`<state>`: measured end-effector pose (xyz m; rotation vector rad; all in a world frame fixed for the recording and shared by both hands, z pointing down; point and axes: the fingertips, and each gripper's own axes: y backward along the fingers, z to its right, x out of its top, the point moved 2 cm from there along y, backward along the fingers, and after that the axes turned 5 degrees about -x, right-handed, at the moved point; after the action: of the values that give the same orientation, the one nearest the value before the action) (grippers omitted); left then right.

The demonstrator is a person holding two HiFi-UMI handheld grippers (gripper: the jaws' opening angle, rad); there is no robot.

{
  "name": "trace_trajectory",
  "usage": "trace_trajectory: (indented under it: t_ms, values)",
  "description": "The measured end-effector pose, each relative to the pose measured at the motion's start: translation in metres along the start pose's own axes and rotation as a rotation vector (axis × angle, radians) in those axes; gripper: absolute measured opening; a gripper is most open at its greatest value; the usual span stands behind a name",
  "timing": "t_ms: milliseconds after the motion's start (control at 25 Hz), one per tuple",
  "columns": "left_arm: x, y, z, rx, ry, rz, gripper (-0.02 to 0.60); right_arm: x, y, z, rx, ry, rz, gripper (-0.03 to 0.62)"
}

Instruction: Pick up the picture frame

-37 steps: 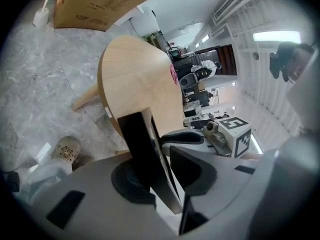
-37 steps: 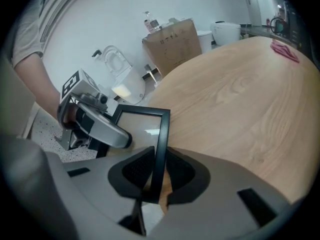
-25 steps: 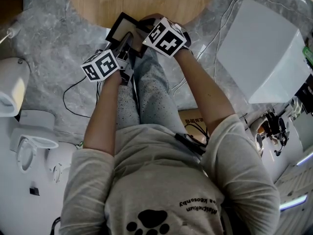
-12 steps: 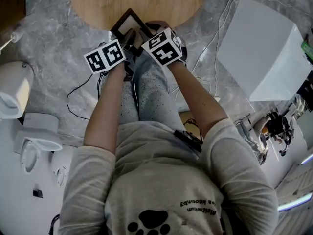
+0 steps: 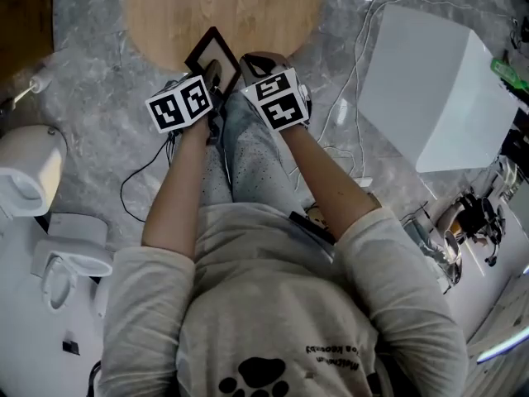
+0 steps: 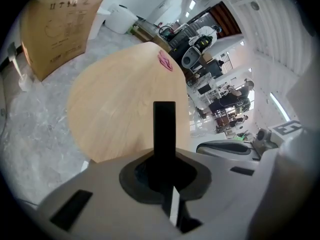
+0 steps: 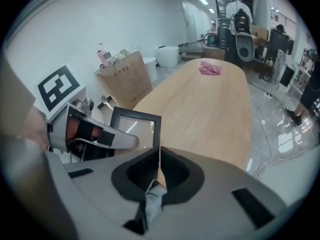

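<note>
For a steady lift over the round wooden table's [image 5: 248, 11] near edge, the black rectangular picture frame [image 5: 213, 56] is pinched by the left gripper [image 6: 164, 159] and the right gripper [image 7: 159, 160], whose jaws have just been closing onto it.

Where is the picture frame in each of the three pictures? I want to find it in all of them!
Head view: the picture frame is top middle, tilted, over the near edge of the wooden table.
Left gripper view: dead centre, a black bar seen edge-on, clamped in the left gripper.
Right gripper view: left of centre, glass towards the camera.
Shared landmark: the wooden table lies behind it in every view.
</note>
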<state>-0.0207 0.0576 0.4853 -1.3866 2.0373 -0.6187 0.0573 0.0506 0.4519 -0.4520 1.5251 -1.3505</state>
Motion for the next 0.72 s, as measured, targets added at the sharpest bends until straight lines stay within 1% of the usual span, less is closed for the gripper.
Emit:
trace_trajectory:
  t_ms: [160,240,360,520,720]
  values:
    - [0.026,0.021,0.023,0.024,-0.124,0.022,0.017,0.024,0.03,0.011,-0.069,-0.068,0.07,0.009]
    - [0.037,0.033,0.032,0.036,-0.17,0.033,0.017,0.033,0.042,0.014,-0.092,-0.099,0.095,0.009]
    - [0.049,0.051,0.045,0.053,-0.208,0.05,0.017,0.046,0.06,0.016,-0.108,-0.13,0.12,0.009]
    - [0.063,0.076,0.06,0.068,-0.252,0.083,0.017,0.062,0.086,0.015,-0.132,-0.134,0.16,0.009]
    - [0.077,0.106,0.081,0.092,-0.356,0.096,0.017,0.075,0.126,0.02,-0.16,-0.183,0.228,0.008]
